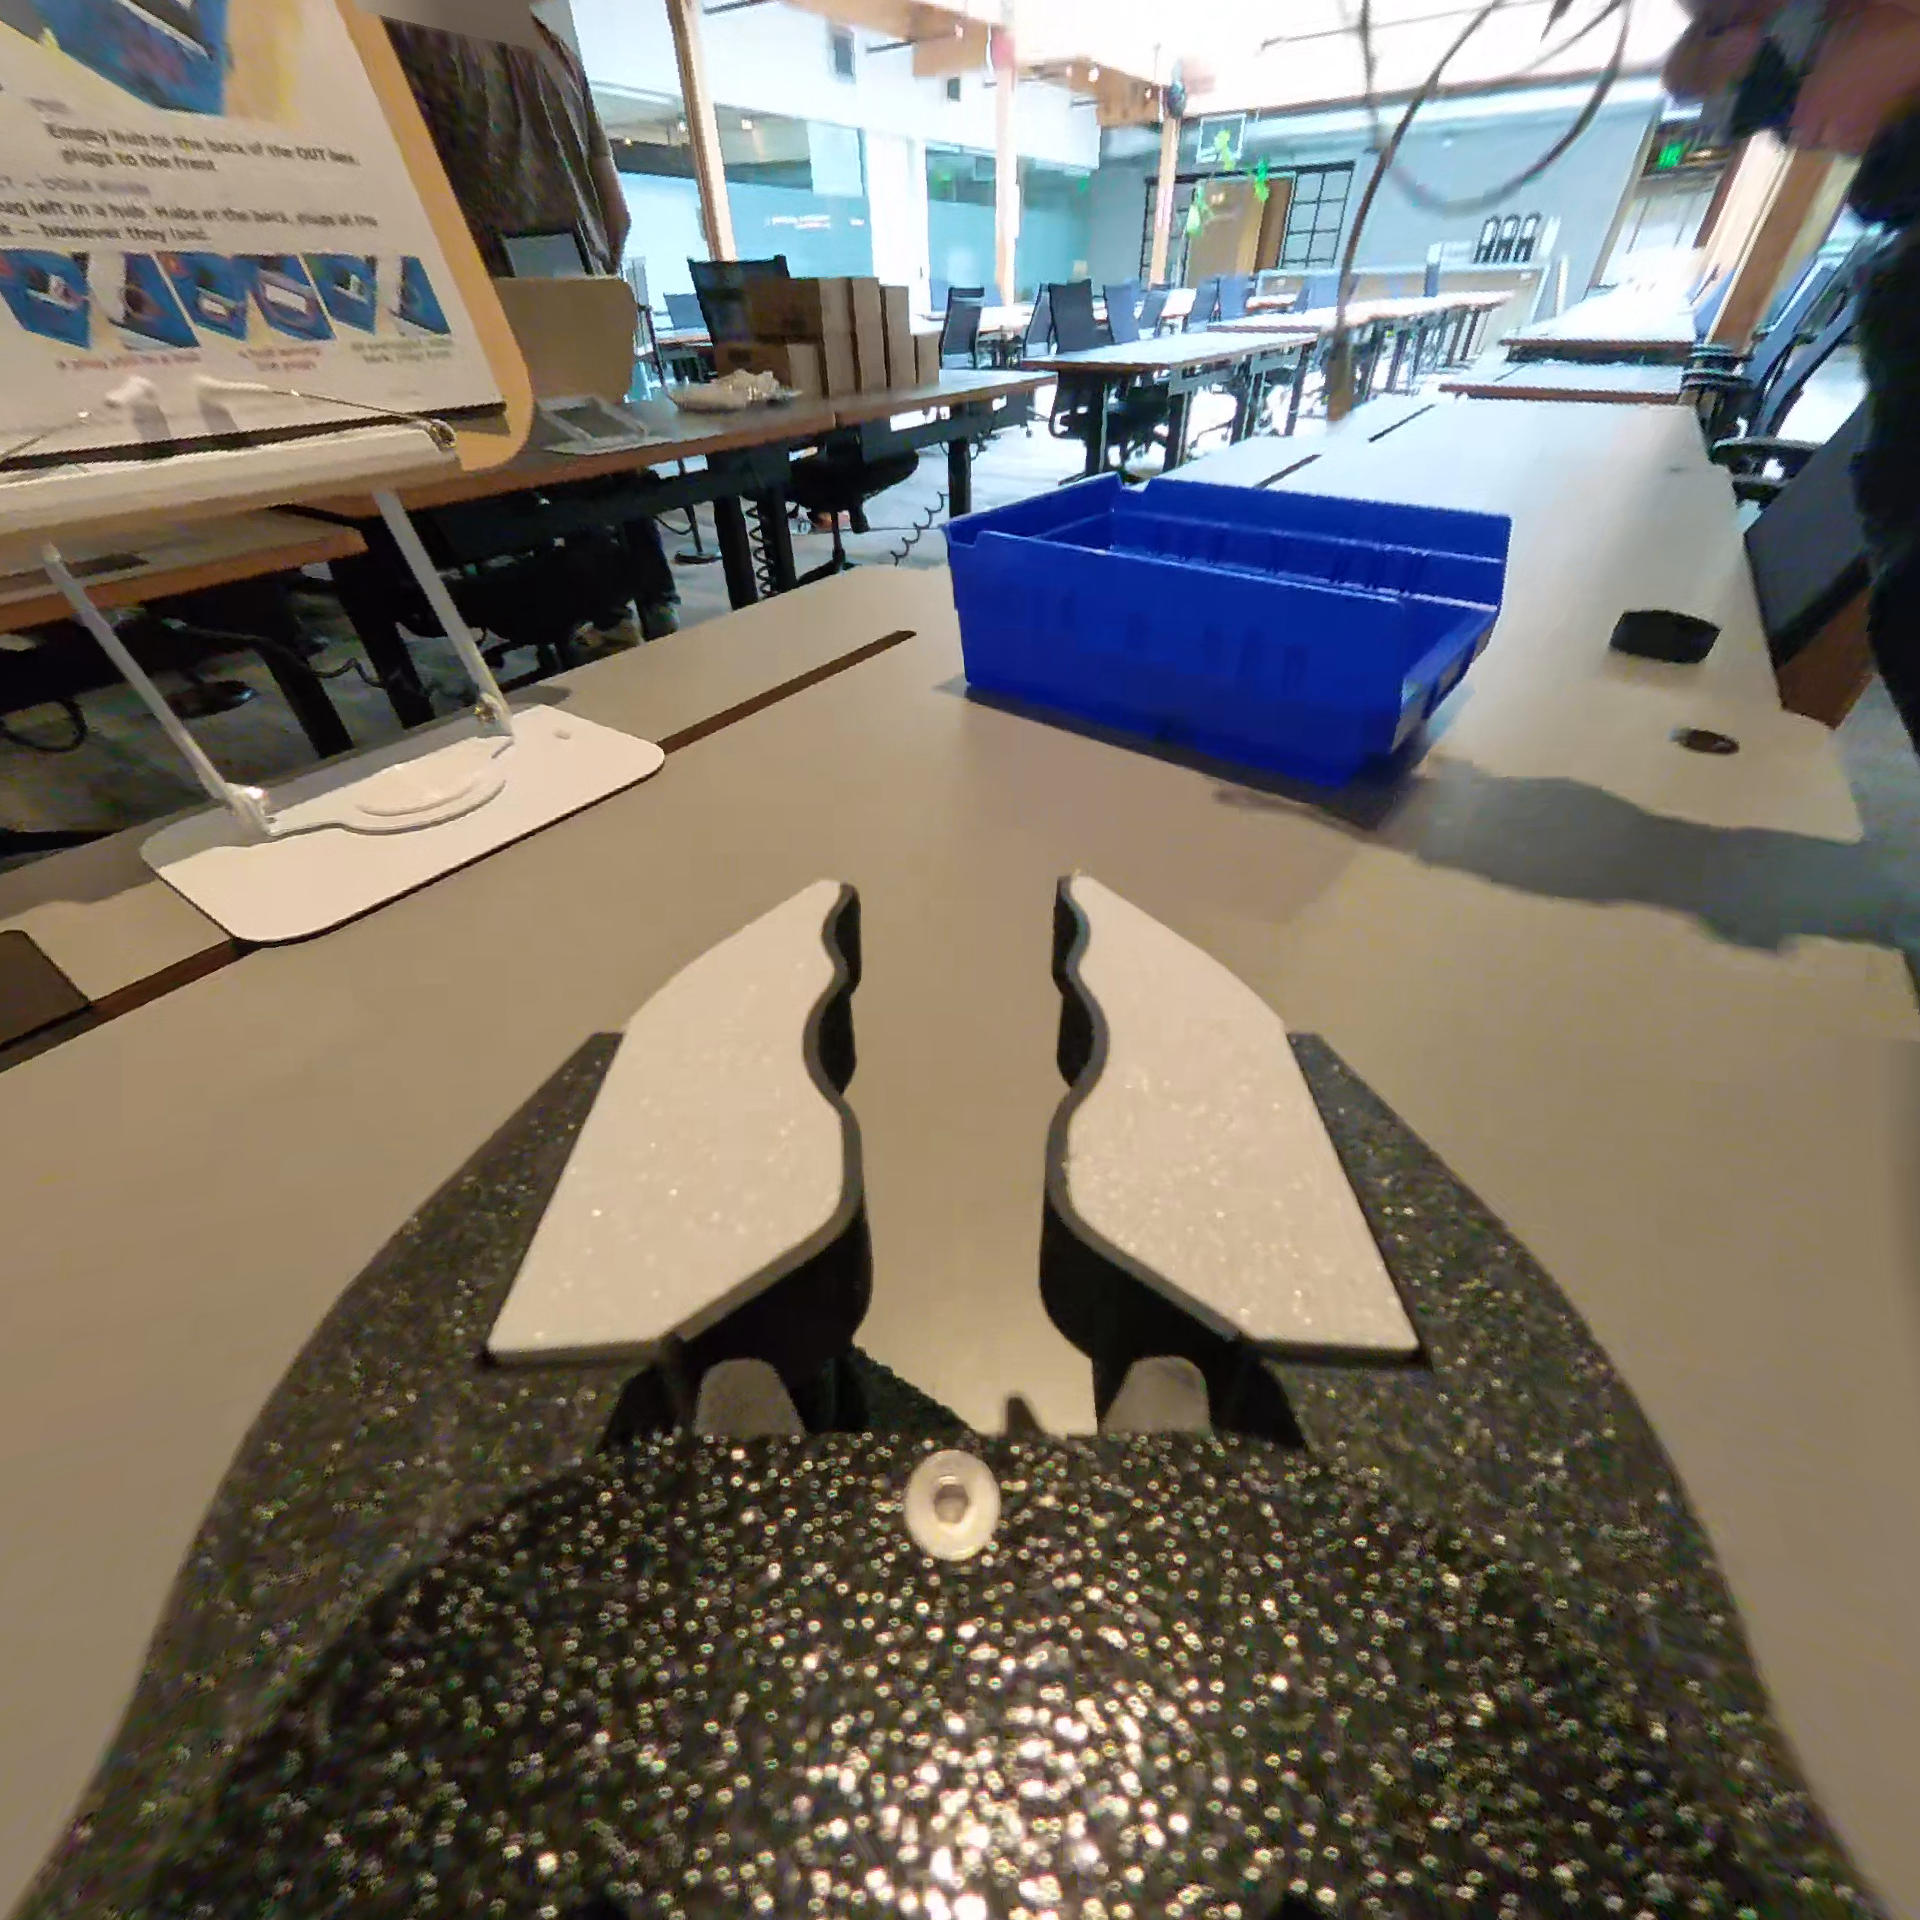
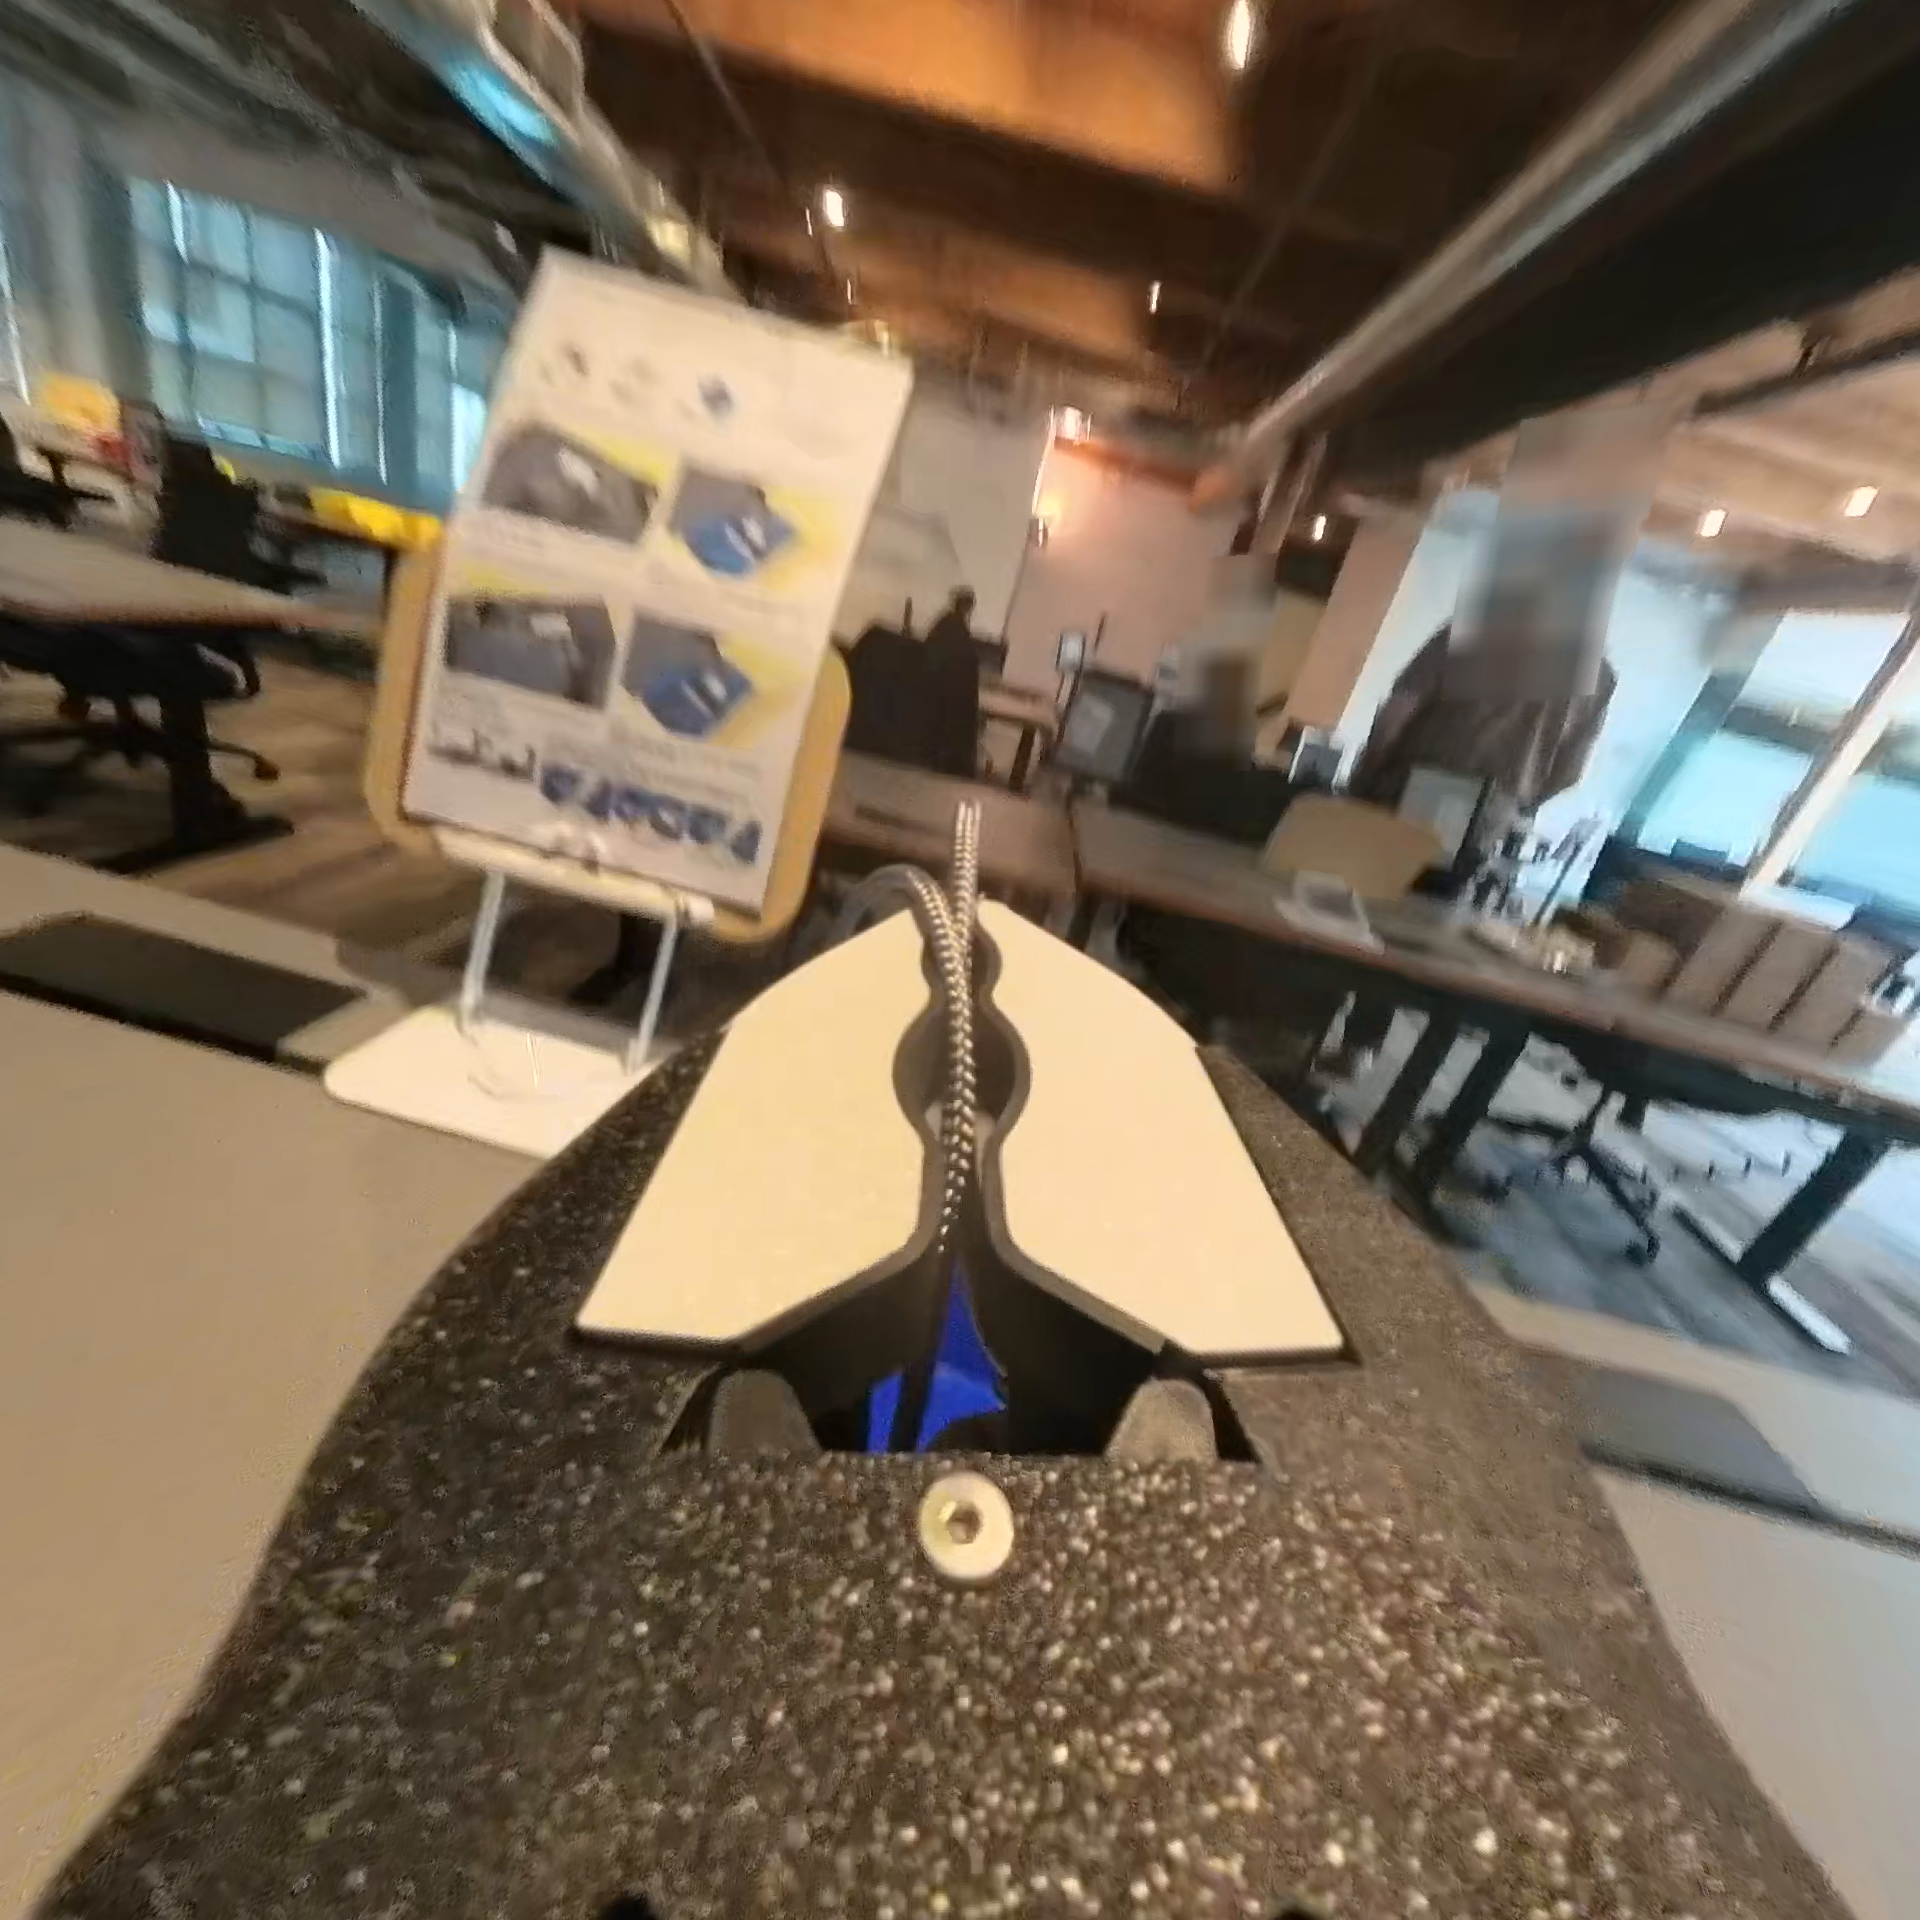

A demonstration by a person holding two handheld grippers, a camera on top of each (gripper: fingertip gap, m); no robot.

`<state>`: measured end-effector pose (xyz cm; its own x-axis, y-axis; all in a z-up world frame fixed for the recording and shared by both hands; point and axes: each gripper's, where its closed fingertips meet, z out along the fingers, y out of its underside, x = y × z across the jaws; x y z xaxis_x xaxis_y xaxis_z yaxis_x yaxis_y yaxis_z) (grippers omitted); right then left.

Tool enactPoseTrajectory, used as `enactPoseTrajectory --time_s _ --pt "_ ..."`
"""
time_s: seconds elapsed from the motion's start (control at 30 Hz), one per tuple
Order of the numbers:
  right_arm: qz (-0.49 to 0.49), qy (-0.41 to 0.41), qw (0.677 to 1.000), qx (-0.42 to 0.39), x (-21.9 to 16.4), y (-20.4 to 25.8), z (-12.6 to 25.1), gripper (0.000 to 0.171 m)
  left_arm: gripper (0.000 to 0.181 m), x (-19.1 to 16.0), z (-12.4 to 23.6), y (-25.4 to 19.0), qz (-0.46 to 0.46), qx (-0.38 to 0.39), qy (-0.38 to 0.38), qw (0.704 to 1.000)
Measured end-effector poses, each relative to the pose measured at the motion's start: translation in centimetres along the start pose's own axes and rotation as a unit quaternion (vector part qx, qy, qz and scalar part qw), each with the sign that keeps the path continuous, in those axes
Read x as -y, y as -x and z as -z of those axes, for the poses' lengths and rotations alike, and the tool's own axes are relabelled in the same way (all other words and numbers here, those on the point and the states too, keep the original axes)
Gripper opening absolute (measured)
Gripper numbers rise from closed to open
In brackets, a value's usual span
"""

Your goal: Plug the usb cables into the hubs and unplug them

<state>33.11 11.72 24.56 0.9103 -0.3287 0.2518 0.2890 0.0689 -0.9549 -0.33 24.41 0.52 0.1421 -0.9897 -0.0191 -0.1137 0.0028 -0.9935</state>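
My left gripper [image 1: 956,904] is open and empty, low over the grey table [image 1: 727,883], pointing toward a blue bin [image 1: 1226,623]. My right gripper [image 2: 961,914] is shut on a braided grey usb cable [image 2: 961,1039] that runs between its fingers and sticks out past the tips; it is raised and tilted up, and the view is blurred. In the left wrist view thin dark cables [image 1: 1475,125] dangle at the top right from a person's hand [image 1: 1787,73]. A bit of blue [image 2: 956,1371] shows below the right fingers. No hub is in view.
A white stand with an instruction sheet [image 1: 208,239] has its base [image 1: 416,810] at the table's left; it also shows in the right wrist view [image 2: 644,592]. A small black object [image 1: 1662,634] lies right of the bin. Desks and chairs fill the room behind. One gripper's finger ends stand about 45 cm off the other's.
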Motion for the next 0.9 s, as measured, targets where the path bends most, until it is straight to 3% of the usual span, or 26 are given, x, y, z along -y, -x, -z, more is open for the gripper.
enactPoseTrajectory --time_s 0.23,0.37,0.43,0.6,0.77,0.9 --pt "0.005 0.212 0.976 -0.044 -18.4 -3.1 -2.6 0.000 0.032 -0.3 0.1 0.6 0.010 0.012 0.001 1.000" --pt "0.047 0.294 0.952 -0.078 -24.0 -4.2 -1.9 0.002 0.032 -0.4 0.1 1.0 0.019 0.016 0.003 1.000" --pt "0.076 0.329 0.937 -0.090 -25.3 -4.5 -1.4 0.027 0.032 -0.5 0.1 1.1 0.018 0.016 0.005 1.000" --pt "0.127 0.363 0.918 -0.097 -24.7 -4.1 -0.5 0.063 0.031 -0.6 0.1 0.9 0.012 0.018 0.011 1.000" --pt "0.187 0.320 0.923 -0.108 -18.8 -2.2 0.7 0.069 0.031 -0.6 0.1 1.0 0.008 0.022 0.014 1.000" --pt "0.222 0.252 0.938 -0.080 -12.8 2.3 1.3 0.068 0.031 -0.7 0.2 1.3 0.001 0.032 0.017 0.999"
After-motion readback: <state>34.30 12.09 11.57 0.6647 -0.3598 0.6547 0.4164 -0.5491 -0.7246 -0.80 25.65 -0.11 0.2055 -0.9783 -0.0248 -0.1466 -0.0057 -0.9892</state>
